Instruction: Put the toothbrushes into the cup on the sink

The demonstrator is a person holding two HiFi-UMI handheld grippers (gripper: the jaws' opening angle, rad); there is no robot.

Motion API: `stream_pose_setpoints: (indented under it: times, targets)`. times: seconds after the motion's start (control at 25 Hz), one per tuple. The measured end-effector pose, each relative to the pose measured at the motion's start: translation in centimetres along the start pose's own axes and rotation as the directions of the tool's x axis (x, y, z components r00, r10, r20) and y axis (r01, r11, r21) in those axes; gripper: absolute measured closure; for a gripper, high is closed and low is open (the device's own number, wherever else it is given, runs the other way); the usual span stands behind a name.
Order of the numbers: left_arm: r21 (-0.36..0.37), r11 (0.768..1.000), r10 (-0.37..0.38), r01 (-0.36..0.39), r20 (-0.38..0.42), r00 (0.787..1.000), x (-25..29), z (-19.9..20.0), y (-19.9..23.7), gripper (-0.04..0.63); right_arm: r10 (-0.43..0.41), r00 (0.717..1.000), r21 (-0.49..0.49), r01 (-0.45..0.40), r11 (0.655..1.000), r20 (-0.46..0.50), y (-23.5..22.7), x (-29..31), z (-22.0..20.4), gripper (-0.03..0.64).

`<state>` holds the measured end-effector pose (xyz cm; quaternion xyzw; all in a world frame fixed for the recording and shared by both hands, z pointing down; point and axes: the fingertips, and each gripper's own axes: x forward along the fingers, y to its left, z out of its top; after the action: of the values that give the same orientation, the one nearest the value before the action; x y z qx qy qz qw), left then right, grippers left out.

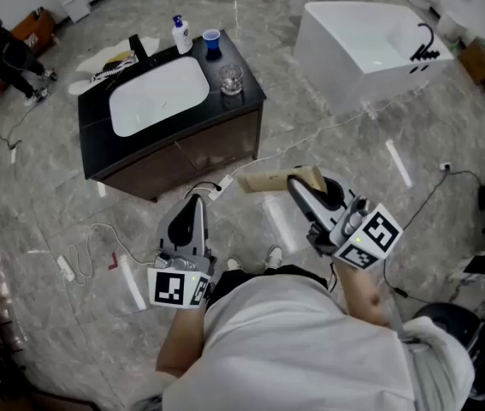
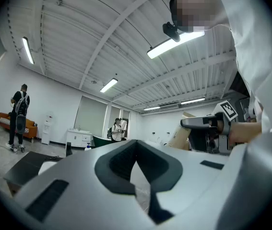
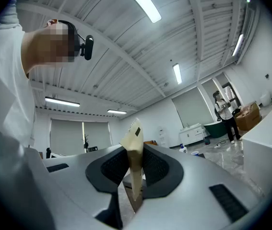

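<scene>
My right gripper (image 1: 300,185) is shut on a flat tan cardboard pack (image 1: 269,181), held above the floor in front of the sink cabinet. In the right gripper view the pack (image 3: 135,150) stands upright, pinched between the dark pads (image 3: 111,169). My left gripper (image 1: 195,204) hangs beside it to the left, jaws together with nothing in them, as the left gripper view (image 2: 136,176) also shows. On the black counter by the white basin (image 1: 158,92) stand a blue cup (image 1: 212,41) and a clear glass (image 1: 231,79). I cannot make out what is inside the pack.
A soap bottle (image 1: 181,35) stands behind the basin, and a white cloth with small items (image 1: 109,61) lies at the counter's left. A white bathtub (image 1: 370,45) stands at the right. Cables (image 1: 79,247) trail over the marble floor. A person (image 1: 7,58) is at the far left.
</scene>
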<state>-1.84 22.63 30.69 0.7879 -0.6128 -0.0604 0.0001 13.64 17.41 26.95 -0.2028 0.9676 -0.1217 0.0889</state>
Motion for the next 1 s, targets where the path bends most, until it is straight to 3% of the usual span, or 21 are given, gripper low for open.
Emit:
stream_pose_setpoints:
  times: [0.56,1.0]
  targets:
    - [-0.014,1.000,-0.005,0.004,-0.010,1.000,0.2,-0.6,-1.3,0.592,-0.005,1.000,0.005,0.005,1.000,-0.017,-0.1,-1.2,-0.5,0.532]
    - [-0.014,0.999,0.039,-0.039,-0.015,0.999,0.8,-0.9,-2.5,0.592,0.045,0.998,-0.008,-0.045,0.999,-0.032,-0.7,-2.4,-0.4,0.532]
